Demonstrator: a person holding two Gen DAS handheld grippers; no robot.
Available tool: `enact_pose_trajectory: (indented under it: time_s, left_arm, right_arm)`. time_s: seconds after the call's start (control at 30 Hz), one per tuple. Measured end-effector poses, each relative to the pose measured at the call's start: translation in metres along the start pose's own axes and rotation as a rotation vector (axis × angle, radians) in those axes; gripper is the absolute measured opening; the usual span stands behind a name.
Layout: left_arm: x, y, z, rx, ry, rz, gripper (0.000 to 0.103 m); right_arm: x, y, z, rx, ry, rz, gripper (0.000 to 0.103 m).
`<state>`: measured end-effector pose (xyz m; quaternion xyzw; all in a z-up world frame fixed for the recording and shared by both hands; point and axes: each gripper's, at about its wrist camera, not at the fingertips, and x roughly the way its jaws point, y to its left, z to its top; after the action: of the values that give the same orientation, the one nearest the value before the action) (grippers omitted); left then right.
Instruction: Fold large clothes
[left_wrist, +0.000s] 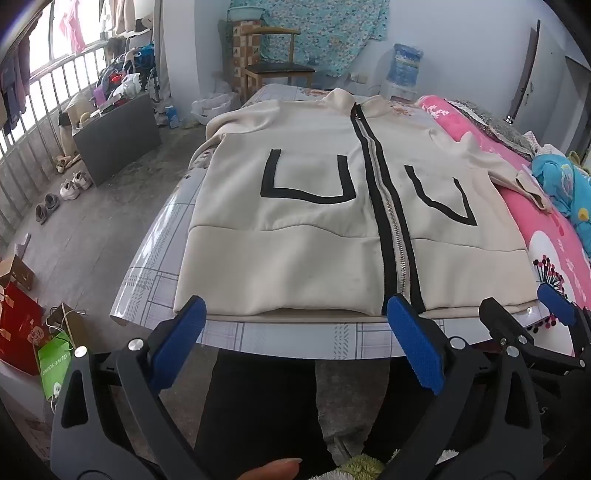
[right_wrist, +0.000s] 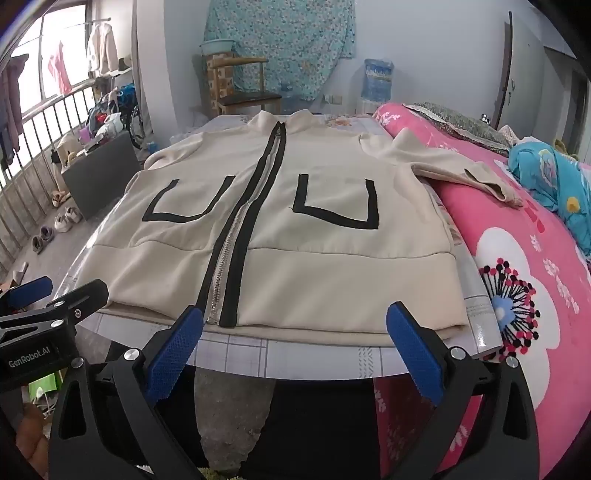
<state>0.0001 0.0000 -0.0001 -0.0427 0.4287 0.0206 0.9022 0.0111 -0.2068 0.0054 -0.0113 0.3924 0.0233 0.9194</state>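
Observation:
A cream zip jacket (left_wrist: 314, 206) (right_wrist: 295, 229) with black pocket outlines and a black-edged zipper lies flat, front up, on the table (left_wrist: 280, 338) (right_wrist: 314, 356), hem toward me. Its right sleeve (right_wrist: 461, 170) drapes onto the pink bedding. My left gripper (left_wrist: 297, 314) hovers open just before the hem, left of the zipper's end, nothing between its blue pads. My right gripper (right_wrist: 295, 325) is open too, at the hem right of the zipper. Each gripper shows at the other view's edge: the right gripper (left_wrist: 524, 314) and the left gripper (right_wrist: 55, 291).
Pink flowered bedding (right_wrist: 517, 277) with a blue quilt (right_wrist: 550, 177) lies along the table's right side. A wooden chair (left_wrist: 273, 62) and a water dispenser (left_wrist: 402, 66) stand behind. Shoes (left_wrist: 70, 188), a grey box (left_wrist: 114, 136) and paper bags (left_wrist: 22, 325) are on the floor at left.

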Motion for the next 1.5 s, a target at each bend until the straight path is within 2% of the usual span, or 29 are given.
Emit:
enact_pose_trajectory:
  time_s: [1.5]
  left_arm:
    - [-0.0008, 0.0006, 0.0000, -0.001, 0.001, -0.003, 0.095]
  right_arm:
    - [-0.0037, 0.0009, 0.0021, -0.003, -0.003, -0.004, 0.097]
